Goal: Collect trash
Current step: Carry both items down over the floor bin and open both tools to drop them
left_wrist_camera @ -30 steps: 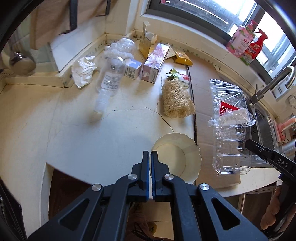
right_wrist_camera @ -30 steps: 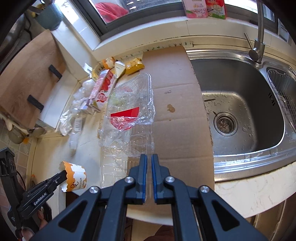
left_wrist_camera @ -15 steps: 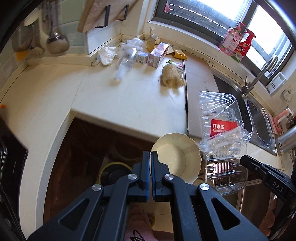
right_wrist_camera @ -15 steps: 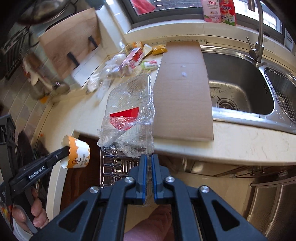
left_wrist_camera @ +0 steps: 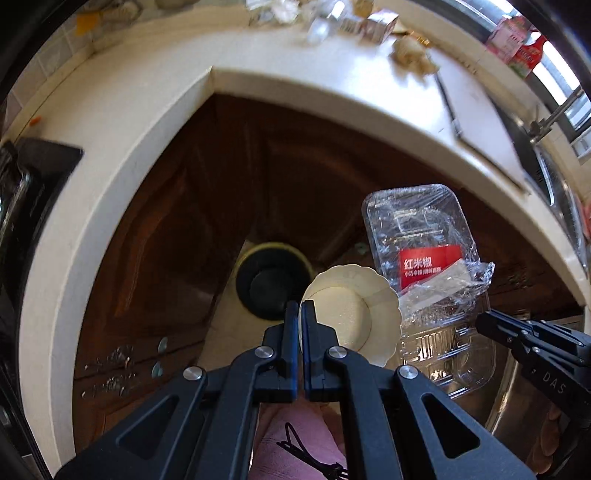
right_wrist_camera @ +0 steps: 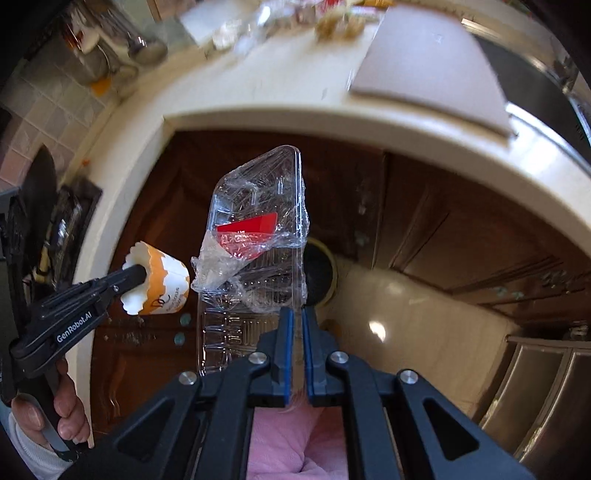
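My left gripper [left_wrist_camera: 300, 310] is shut on the rim of a cream paper cup [left_wrist_camera: 351, 317] with an orange scalloped band [right_wrist_camera: 159, 284]. My right gripper [right_wrist_camera: 295, 317] is shut on the edge of a clear plastic clamshell box [right_wrist_camera: 258, 236] with a red label and loose cling film. Both items hang in the air in front of the counter, side by side. Below them on the floor stands a round black bin [left_wrist_camera: 271, 280] with a yellow rim, partly hidden behind the box in the right wrist view [right_wrist_camera: 323, 273]. In the left wrist view the right gripper [left_wrist_camera: 480, 321] shows at the box [left_wrist_camera: 428, 266].
The cream counter edge [left_wrist_camera: 332, 92] curves above brown cabinet doors [left_wrist_camera: 166, 240]. More trash lies blurred at the counter's back [left_wrist_camera: 369, 22]. A cardboard sheet [right_wrist_camera: 432, 62] lies beside the sink [left_wrist_camera: 554, 177]. A black stove [left_wrist_camera: 33, 173] is at the left. A person's hand [right_wrist_camera: 55, 410] holds the left gripper.
Both grippers have pulled back off the counter and sunk, carrying the cup and the clear box out over the floor. The bin has come into view below them.
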Action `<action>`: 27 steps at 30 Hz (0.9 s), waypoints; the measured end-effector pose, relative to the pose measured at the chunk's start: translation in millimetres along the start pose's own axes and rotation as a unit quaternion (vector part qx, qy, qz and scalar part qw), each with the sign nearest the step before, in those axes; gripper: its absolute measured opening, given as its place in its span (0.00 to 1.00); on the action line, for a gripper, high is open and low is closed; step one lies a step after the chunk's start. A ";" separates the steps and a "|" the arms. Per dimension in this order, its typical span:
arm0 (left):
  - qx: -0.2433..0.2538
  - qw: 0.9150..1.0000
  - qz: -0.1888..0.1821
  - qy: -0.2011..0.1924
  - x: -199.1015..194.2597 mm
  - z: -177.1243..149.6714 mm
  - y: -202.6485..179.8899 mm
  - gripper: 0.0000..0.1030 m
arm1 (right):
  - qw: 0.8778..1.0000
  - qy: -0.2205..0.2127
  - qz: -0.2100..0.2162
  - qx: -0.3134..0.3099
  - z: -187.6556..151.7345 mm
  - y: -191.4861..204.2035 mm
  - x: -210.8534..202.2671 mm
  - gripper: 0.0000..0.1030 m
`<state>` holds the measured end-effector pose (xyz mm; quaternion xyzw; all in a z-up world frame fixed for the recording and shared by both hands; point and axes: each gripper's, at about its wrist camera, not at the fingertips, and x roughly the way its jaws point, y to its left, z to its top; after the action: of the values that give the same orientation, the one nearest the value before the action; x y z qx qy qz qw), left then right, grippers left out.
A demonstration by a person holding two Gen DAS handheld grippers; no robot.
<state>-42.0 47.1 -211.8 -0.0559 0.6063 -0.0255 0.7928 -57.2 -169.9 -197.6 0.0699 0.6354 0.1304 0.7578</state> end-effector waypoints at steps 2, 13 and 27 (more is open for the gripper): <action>-0.006 1.000 0.006 0.014 21.2 -4.1 10.5 0.00 | 1.000 0.028 -0.012 -0.004 -2.0 5.9 27.2 0.05; 0.008 0.995 0.014 0.099 194.0 -11.4 60.3 0.00 | 0.987 0.138 -0.079 0.004 4.0 20.0 219.0 0.05; 0.005 0.996 0.052 0.079 281.3 13.3 99.6 0.60 | 0.981 0.158 -0.107 0.040 61.5 23.8 348.5 0.11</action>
<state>42.2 116.3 -489.9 -0.0185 0.6692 0.0082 0.7428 55.8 -43.6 -509.2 0.0100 0.7557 0.0326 0.6541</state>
